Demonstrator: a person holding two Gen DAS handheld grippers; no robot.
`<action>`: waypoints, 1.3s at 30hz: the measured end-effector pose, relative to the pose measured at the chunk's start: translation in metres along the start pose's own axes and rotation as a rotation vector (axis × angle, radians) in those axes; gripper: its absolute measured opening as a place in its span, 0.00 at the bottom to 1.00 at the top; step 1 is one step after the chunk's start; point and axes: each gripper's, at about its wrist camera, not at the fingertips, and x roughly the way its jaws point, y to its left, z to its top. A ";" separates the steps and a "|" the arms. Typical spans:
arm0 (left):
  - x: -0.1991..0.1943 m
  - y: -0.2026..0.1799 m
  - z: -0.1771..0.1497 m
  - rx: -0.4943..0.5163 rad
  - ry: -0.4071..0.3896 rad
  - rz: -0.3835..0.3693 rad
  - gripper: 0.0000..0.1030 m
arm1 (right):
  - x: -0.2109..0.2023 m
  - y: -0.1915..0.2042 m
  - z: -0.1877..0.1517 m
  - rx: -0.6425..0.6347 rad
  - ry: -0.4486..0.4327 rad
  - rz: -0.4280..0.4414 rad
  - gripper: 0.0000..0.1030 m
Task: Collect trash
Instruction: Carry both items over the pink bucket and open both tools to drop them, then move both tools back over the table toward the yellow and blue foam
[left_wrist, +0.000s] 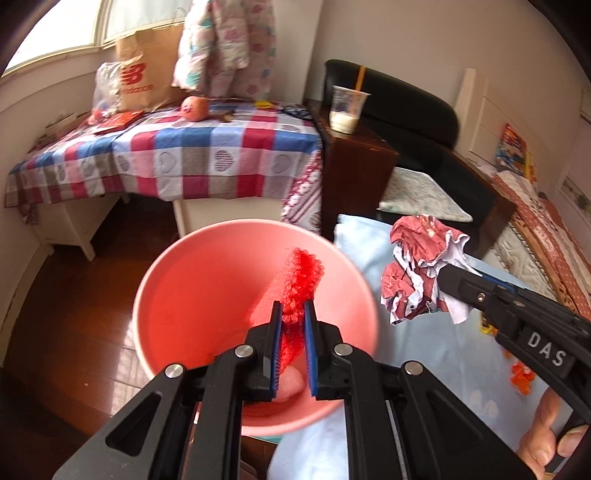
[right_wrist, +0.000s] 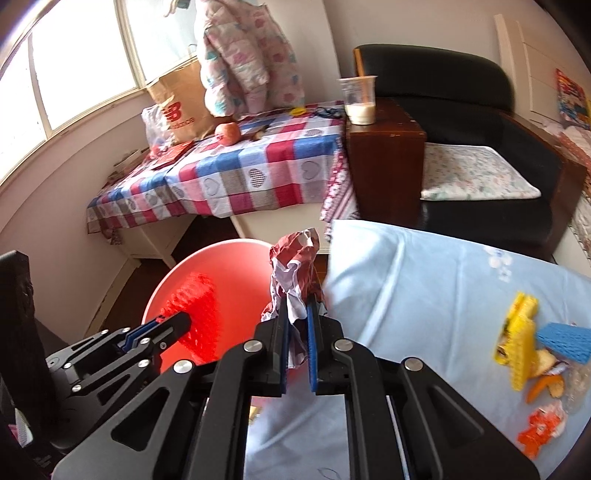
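Note:
A pink round bin (left_wrist: 192, 295) stands on the floor by the blue-covered table. My left gripper (left_wrist: 293, 314) is shut on a red foam net (left_wrist: 301, 277) and holds it over the bin's mouth. My right gripper (right_wrist: 298, 306) is shut on a crumpled red-and-white paper (right_wrist: 293, 266), over the table's edge just right of the bin (right_wrist: 240, 266). In the left wrist view that paper (left_wrist: 417, 273) hangs from the right gripper (left_wrist: 448, 284) beside the bin. The right wrist view shows the left gripper (right_wrist: 184, 321) with the red net (right_wrist: 195, 310) over the bin.
More scraps lie on the blue cloth (right_wrist: 424, 295): a yellow foam net (right_wrist: 517, 336), a blue foam net (right_wrist: 565, 341), orange peel (right_wrist: 543, 424). A checked table (left_wrist: 184, 155) with a paper bag (left_wrist: 144, 81) and a fruit, a cup (left_wrist: 347, 107) on a wooden stand, and a black sofa (right_wrist: 461, 92) are behind.

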 end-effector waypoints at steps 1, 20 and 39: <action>0.002 0.005 0.000 -0.009 0.003 0.005 0.10 | 0.003 0.004 0.001 -0.004 0.003 0.007 0.08; 0.033 0.048 -0.013 -0.087 0.074 0.062 0.22 | 0.057 0.037 -0.010 -0.057 0.133 0.061 0.09; 0.016 0.036 -0.019 -0.103 0.060 0.058 0.46 | 0.031 0.028 -0.019 -0.070 0.077 0.035 0.34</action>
